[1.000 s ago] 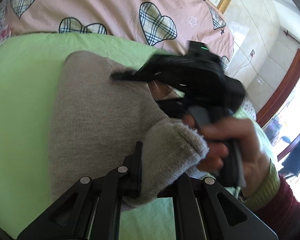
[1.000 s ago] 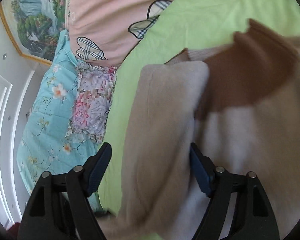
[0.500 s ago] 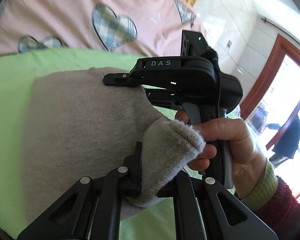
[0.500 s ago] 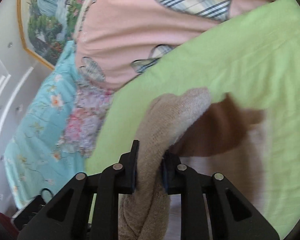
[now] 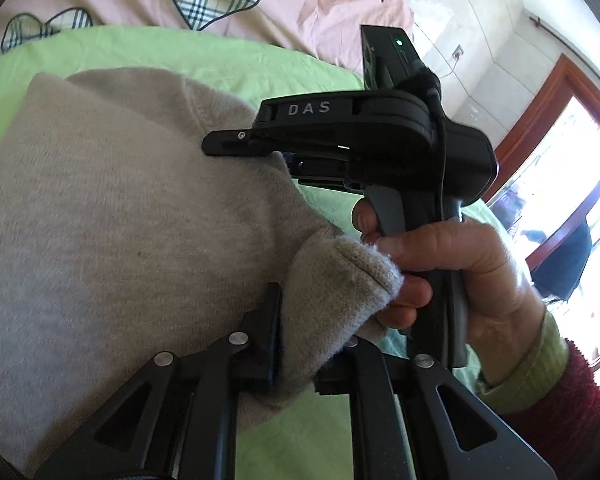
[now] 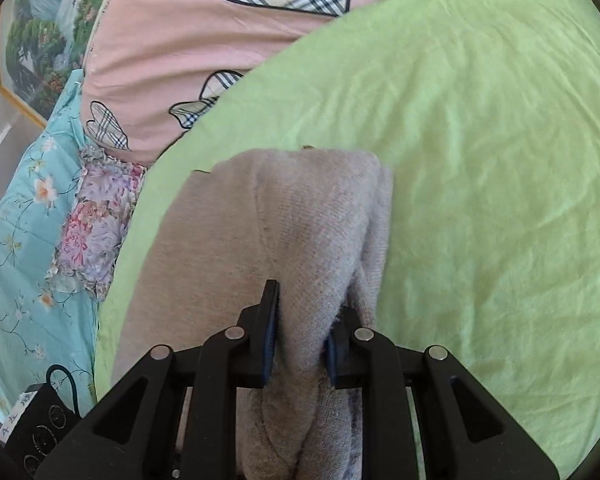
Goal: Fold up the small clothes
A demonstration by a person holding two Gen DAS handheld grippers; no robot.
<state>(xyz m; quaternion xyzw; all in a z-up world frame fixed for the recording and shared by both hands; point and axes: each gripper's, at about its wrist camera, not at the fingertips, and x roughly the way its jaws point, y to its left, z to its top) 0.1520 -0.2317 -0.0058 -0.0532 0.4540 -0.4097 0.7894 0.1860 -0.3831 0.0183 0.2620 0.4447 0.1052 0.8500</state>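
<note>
A small beige knit sweater lies on the green sheet. My left gripper is shut on a bunched sleeve or corner of the sweater, at the sweater's near right edge. The right gripper's black body shows in the left wrist view, held by a hand, its fingers over the sweater's right side. In the right wrist view my right gripper is shut on a thick fold of the sweater, which lies folded over on the green sheet. The brown inner part is hidden.
A pink quilt with plaid hearts lies beyond the green sheet. Blue floral bedding and a black device are at the left. A wall and a wood-framed doorway stand at the right in the left wrist view.
The right gripper closed on the sweater's edge and carried it across, covering the brown inner part. The left gripper kept its hold on the sweater's corner.
</note>
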